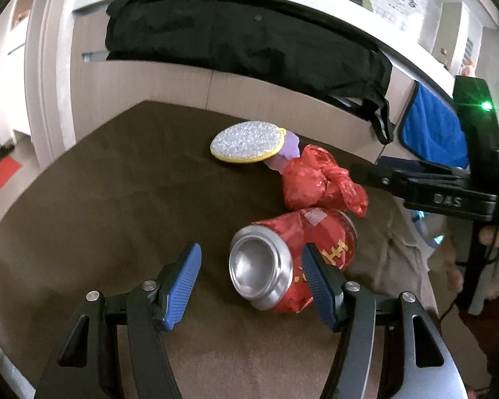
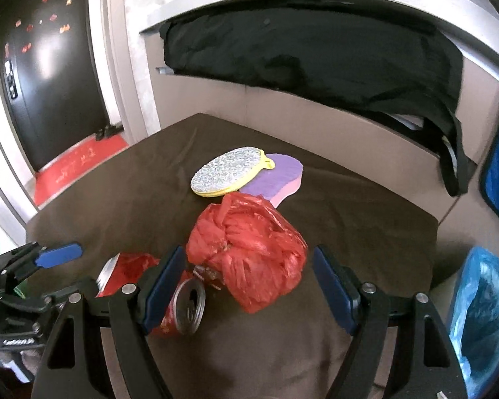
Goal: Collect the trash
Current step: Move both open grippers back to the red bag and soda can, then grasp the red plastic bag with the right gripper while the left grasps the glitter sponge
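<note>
Left wrist view. Item: crushed red drink can (image 1: pixel 292 259), lying on its side on the brown table cover (image 1: pixel 116 199). Its silver base faces the camera; its long axis runs away and to the right. Left gripper (image 1: pixel 251 286): jaws apart, nothing held. The can's base sits in the gap, nearer the right-hand finger, and whether that pad touches the can cannot be told. Item: knotted red plastic bag (image 1: pixel 316 183), just beyond the can and touching or nearly so, with a twisted tail pointing right. Item: glittery oval scrub pad with yellow rim (image 1: pixel 248 144), lying over a purple sponge (image 1: pixel 291 148), behind the bag. Right gripper's body enters from the right edge, held by a hand (image 1: pixel 495 266); its fingertips are not shown here.

Right wrist view. Right gripper (image 2: pixel 249 286): jaws wide apart, nothing held; the red plastic bag (image 2: pixel 249 249) sits in the gap without clear contact on either pad. The can (image 2: pixel 179 312) lies behind the left-hand finger, its pull-tab end towards the camera. A blue bag (image 2: pixel 479 316), seemingly a bin liner, stands at the right edge beside the table.

Progress, as judged: early. Both trash items remain on the table; neither is gripped or binned.
</note>
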Tool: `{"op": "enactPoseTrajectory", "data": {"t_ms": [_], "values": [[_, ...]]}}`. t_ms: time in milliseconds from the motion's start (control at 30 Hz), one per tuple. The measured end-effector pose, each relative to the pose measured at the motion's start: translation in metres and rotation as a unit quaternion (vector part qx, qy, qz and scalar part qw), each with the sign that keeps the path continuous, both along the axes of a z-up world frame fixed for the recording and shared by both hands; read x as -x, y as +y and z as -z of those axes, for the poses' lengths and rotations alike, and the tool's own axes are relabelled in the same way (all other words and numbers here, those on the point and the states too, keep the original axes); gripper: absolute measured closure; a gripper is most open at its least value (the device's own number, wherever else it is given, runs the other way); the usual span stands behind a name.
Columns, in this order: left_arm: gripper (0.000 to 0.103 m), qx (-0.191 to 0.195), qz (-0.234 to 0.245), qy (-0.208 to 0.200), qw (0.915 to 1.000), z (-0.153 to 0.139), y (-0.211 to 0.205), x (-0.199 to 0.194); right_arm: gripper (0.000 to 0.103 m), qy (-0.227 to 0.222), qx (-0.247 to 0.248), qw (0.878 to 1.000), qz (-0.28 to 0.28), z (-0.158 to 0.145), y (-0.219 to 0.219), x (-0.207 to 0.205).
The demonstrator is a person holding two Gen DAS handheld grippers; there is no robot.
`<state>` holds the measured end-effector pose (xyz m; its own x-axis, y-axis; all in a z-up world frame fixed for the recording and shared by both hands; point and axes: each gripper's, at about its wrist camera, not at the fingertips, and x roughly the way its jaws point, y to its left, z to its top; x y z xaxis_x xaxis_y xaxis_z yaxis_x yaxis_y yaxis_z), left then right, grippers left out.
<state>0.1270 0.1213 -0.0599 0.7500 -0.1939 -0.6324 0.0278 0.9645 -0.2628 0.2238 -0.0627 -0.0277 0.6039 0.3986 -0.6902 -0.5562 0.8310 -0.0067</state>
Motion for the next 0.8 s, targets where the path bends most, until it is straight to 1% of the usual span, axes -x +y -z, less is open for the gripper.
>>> {"op": "enactPoseTrajectory", "data": {"t_ms": [67,200,333,400,500,533,567,633,733,800], "values": [[0.040,0.005,-0.003,0.004,1.0000,0.003,0.003,0.000,0.027,0.003,0.008,1.000,-0.004,0.003,0.008,-0.006],[0.040,0.000,-0.015,0.001,0.9999,0.004,0.008,0.002,0.027,0.012,0.027,1.000,-0.009,0.012,0.026,-0.024],[0.040,0.001,-0.022,-0.009,0.9997,0.003,0.014,0.004,0.027,0.029,0.058,0.998,-0.007,0.031,0.046,-0.047],[0.040,0.005,-0.024,-0.010,0.9996,0.002,0.016,0.004,0.027,0.042,0.055,0.998,-0.009,0.037,0.048,-0.055],[0.040,0.012,-0.026,-0.011,0.9995,0.002,0.018,0.004,0.029,0.057,0.039,0.998,-0.012,0.038,0.045,-0.061],[0.040,0.014,-0.026,-0.011,0.9995,0.002,0.018,0.003,0.034,0.061,0.035,0.997,-0.014,0.036,0.042,-0.061],[0.040,0.014,-0.025,-0.011,0.9995,0.002,0.018,0.003,0.042,0.062,0.033,0.997,-0.014,0.035,0.039,-0.061],[0.040,0.014,-0.023,-0.011,0.9996,0.002,0.017,0.004,0.049,0.066,0.029,0.997,-0.012,0.033,0.031,-0.060],[0.040,0.015,-0.015,-0.011,0.9997,0.001,0.016,0.001,0.053,0.052,0.045,0.997,0.019,0.030,0.012,-0.057],[0.040,0.024,0.000,-0.018,0.9996,-0.007,0.016,-0.005,0.053,0.052,0.043,0.997,0.035,0.028,-0.002,-0.056]]}}
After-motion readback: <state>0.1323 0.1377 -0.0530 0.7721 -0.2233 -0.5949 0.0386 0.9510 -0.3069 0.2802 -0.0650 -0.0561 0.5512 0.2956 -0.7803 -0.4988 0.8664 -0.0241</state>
